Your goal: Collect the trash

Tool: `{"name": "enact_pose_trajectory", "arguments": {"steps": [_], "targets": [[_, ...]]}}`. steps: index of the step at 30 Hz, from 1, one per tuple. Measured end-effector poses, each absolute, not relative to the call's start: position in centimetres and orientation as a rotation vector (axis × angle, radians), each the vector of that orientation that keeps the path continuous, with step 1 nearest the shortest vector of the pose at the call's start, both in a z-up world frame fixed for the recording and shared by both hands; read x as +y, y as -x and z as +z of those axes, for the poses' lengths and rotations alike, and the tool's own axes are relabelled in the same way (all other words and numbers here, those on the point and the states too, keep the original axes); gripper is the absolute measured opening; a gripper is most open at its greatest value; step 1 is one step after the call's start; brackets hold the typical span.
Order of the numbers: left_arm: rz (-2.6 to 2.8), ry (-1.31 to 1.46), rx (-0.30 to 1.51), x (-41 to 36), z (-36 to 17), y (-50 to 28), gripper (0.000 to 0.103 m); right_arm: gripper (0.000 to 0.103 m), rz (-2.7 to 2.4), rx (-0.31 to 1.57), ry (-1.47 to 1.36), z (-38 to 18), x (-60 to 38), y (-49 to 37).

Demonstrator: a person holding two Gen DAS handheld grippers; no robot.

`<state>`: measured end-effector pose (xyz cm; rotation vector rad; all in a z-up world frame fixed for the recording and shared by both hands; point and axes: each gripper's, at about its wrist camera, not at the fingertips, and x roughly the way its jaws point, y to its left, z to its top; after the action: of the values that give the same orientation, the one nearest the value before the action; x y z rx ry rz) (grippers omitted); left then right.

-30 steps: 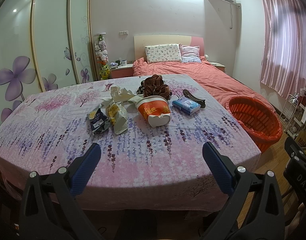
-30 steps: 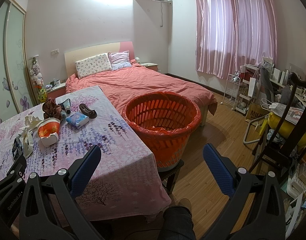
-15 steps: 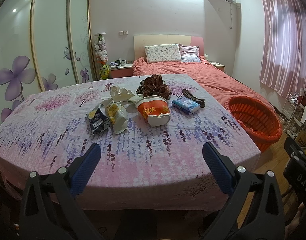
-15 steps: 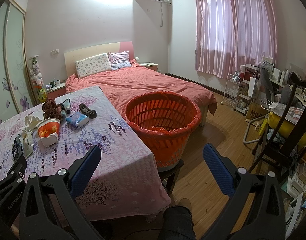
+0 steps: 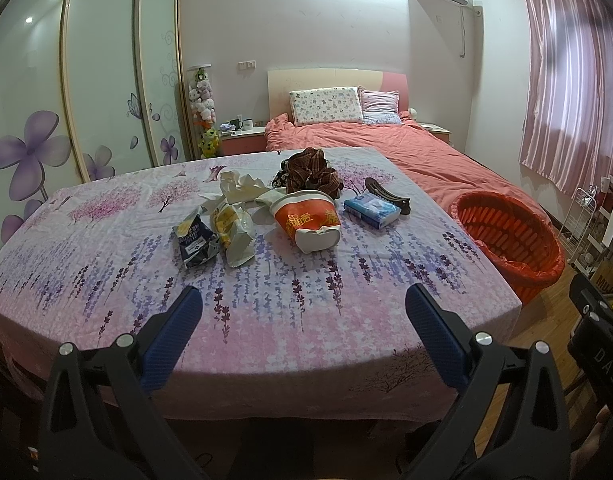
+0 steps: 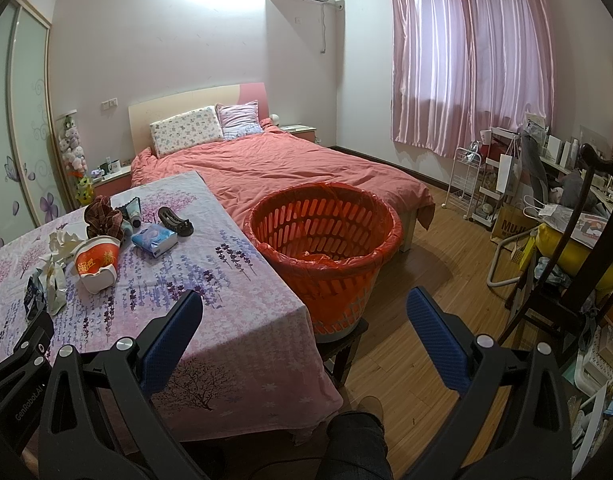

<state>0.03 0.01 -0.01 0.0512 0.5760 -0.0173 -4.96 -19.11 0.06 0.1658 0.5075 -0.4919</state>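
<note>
Orange noodle cup [image 5: 308,220], dark snack bag [image 5: 195,241] and crumpled wrappers [image 5: 234,230] lying mid-bench, untouched; orange basket [image 6: 322,236] just off the bench's right edge. Collecting not yet begun: left gripper [image 5: 300,306] and right gripper [image 6: 304,308] both spread wide, empty, near the front edge. Next, probably reaching forward with the left and closing on the nearest wrapper.

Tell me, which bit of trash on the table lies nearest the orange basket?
The crushed noodle cup. It lies on its side, closer to the basket than the snack bags and crumpled paper farther left.
</note>
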Motion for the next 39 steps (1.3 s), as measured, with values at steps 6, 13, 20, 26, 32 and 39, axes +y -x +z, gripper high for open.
{"name": "enact_pose_trajectory", "arguments": {"steps": [6, 13, 20, 26, 32, 39], "targets": [[-0.018, -0.051, 0.577, 0.0, 0.0, 0.0, 0.099, 0.101, -0.492, 0.508, -0.166, 0.0, -19.1, 5.0], [-0.017, -0.049, 0.583, 0.0, -0.1, 0.0, 0.099, 0.101, -0.489, 0.514, -0.166, -0.2, -18.8, 4.9], [-0.003, -0.041, 0.599, 0.4, -0.6, -0.9, 0.099, 0.101, -0.462, 0.517, -0.158, -0.4, -18.7, 4.4], [0.04, -0.009, 0.621, 2.8, -1.1, -2.8, 0.099, 0.101, -0.418, 0.509, -0.139, -0.3, -17.9, 2.6], [0.102, 0.031, 0.641, 6.7, -1.4, -5.5, 0.099, 0.101, -0.336, 0.515, -0.142, -0.2, -17.3, 0.0], [0.184, 0.066, 0.678, 12.5, -2.2, -10.1, 0.099, 0.101, -0.225, 0.53, -0.114, 0.1, -16.2, -5.0]]}}
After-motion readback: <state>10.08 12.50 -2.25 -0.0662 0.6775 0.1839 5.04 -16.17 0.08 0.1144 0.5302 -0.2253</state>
